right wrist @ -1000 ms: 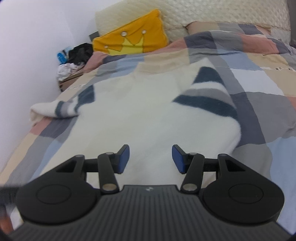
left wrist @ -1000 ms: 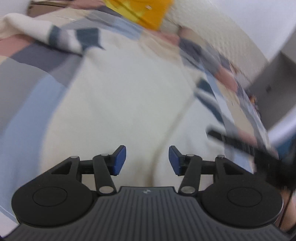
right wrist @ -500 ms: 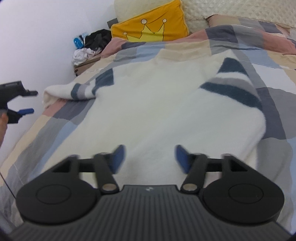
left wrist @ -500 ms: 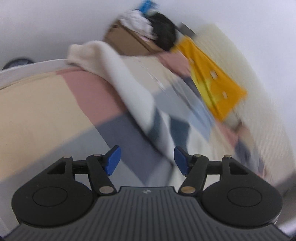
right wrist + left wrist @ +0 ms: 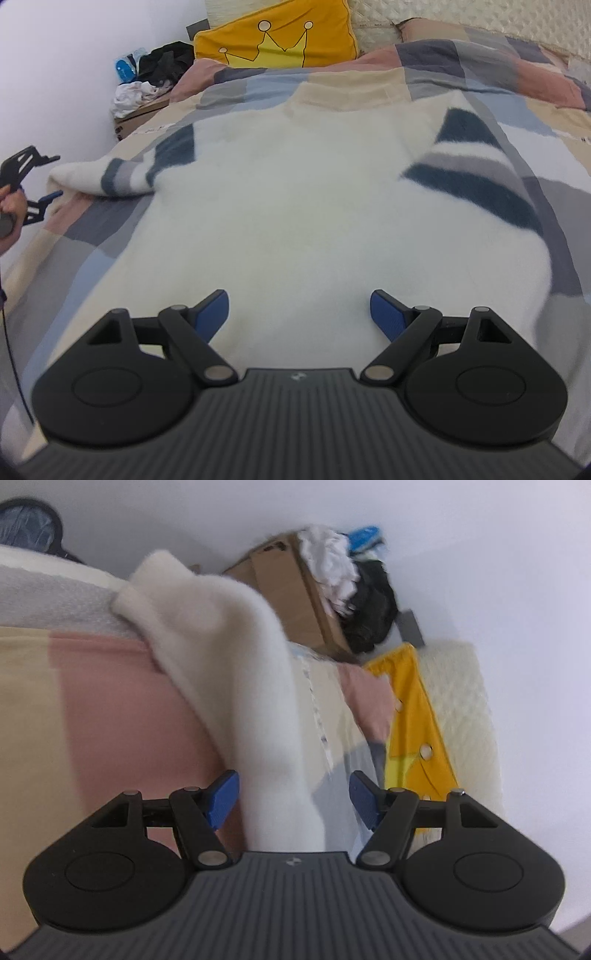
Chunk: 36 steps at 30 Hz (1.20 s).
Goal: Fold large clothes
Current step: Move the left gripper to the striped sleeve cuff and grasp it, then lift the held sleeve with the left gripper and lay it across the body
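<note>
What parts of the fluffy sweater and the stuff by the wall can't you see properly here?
- Sweater hem: right wrist view, hidden behind the right gripper.
- Sleeve stripes: left wrist view, hidden behind the left gripper.
- Blue item on the cardboard box: too small and blurred to identify in either view.

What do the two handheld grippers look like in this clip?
Both match: the left gripper and right gripper have a dark grey ribbed body with a small logo, two round black discs, black linkage arms with silver pivot pins, and blue pads on the fingers. In the right wrist view a thin dark cable hangs below the left one.
</note>
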Available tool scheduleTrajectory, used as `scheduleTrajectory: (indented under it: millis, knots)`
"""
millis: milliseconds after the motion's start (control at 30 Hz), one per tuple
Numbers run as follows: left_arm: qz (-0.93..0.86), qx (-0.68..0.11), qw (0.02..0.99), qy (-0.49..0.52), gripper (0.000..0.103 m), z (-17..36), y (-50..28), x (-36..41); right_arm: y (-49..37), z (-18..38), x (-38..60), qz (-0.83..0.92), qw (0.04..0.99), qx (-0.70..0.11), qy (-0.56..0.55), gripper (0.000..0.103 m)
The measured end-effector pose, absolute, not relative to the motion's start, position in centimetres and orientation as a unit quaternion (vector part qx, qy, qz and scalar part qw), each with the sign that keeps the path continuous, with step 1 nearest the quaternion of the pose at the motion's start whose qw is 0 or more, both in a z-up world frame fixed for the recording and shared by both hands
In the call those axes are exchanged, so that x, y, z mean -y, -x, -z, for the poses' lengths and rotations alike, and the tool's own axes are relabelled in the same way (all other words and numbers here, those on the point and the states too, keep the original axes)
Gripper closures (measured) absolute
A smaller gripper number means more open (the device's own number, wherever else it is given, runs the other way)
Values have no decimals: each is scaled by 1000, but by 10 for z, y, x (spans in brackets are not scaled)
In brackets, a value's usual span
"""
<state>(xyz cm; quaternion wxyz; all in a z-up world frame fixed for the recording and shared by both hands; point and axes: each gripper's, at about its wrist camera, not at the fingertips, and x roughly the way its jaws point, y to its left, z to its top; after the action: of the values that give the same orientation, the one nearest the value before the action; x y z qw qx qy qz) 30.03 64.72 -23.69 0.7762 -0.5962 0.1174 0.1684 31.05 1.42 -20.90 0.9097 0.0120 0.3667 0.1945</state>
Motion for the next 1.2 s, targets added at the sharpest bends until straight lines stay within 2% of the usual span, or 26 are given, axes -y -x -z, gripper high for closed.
scheduleTrajectory:
  millis: [100,233,467,533,600,667,833,1200]
  knots:
    - [-205,-122,752,614,33,252,-324,-666,-322,214,-21,-189,908,-374,-8,17]
    - [-217,-81,703,672,33,276,-335,-687,-329,224,-15,-190,903,-385,-15,18]
    - [-238,-92,719,647,34,271,-371,-714,-334,227,-19,-179,904,-387,-24,18]
    - [-259,-101,729,626,41,265,-378,-712,-335,228,-23,-177,905,-387,-15,18]
    - [-285,-112,740,599,56,263,-386,-709,-335,229,-23,-177,905,-387,-10,18]
    - [-319,-130,751,563,81,260,-392,-704,-336,229,-23,-177,905,-387,-9,18]
    - [-348,-153,807,453,87,232,-403,-687,-338,232,-19,-185,905,-383,-11,17]
    - [-325,-126,906,241,88,109,-413,-602,-331,223,5,-208,904,-368,-73,18]
